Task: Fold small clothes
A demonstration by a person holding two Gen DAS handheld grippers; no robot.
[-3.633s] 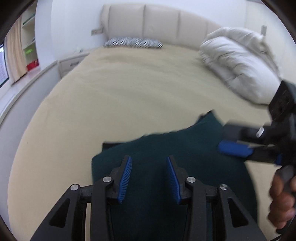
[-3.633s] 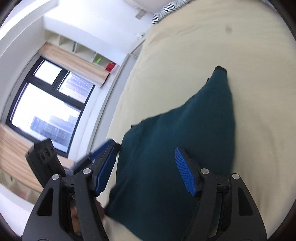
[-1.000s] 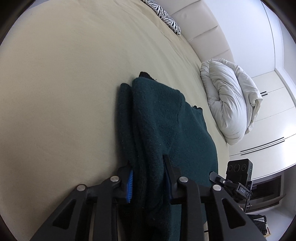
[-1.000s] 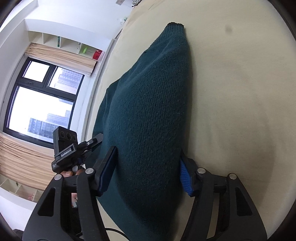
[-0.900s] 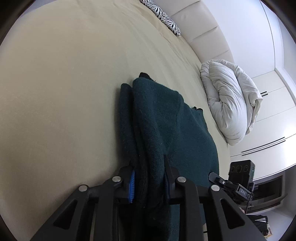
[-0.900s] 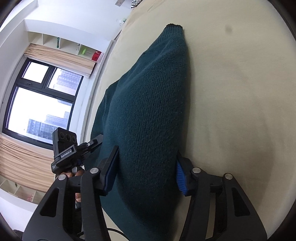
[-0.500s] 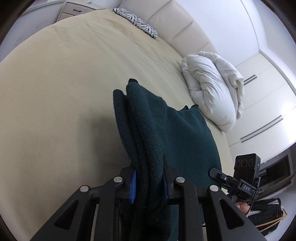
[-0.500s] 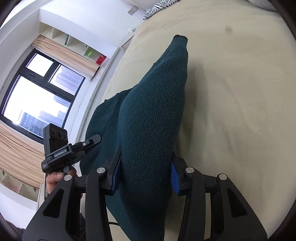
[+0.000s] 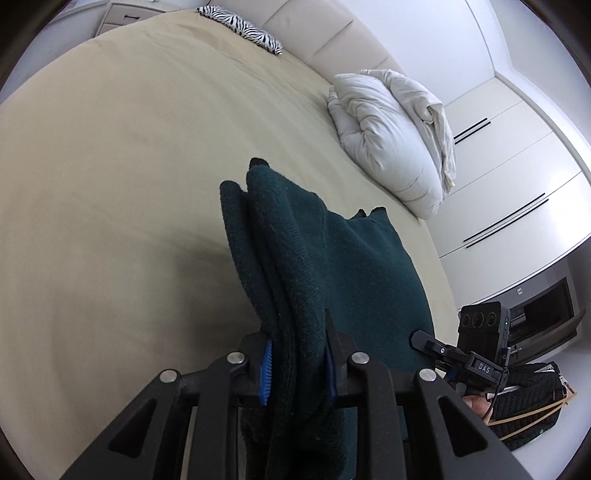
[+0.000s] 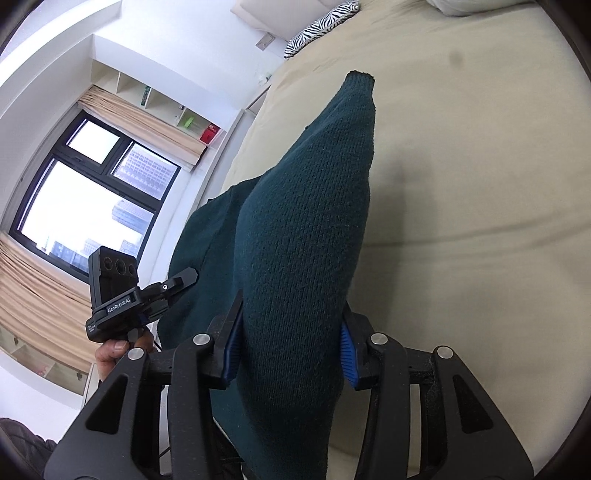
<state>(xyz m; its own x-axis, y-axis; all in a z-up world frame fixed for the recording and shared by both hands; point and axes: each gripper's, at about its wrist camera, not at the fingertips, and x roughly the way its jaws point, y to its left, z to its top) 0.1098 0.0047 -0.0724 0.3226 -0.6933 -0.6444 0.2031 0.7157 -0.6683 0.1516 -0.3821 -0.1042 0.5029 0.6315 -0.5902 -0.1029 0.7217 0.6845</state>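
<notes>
A dark teal knit sweater is folded lengthwise and held up off the beige bed. My left gripper is shut on one near edge of the folded layers. My right gripper is shut on the other near edge, with a thick fold of the sweater between its blue pads. The far end with a cuff hangs toward the bed. Each gripper shows in the other's view: the right gripper at lower right, the left gripper at left.
A rolled white duvet lies on the bed's far right side. A zebra pillow sits by the padded headboard. White wardrobes stand to the right. A window and wall shelves are on the left.
Both grippers have closed on the sweater's near edges and lifted it. The sweater has risen from lying flat to hanging above the sheet.
</notes>
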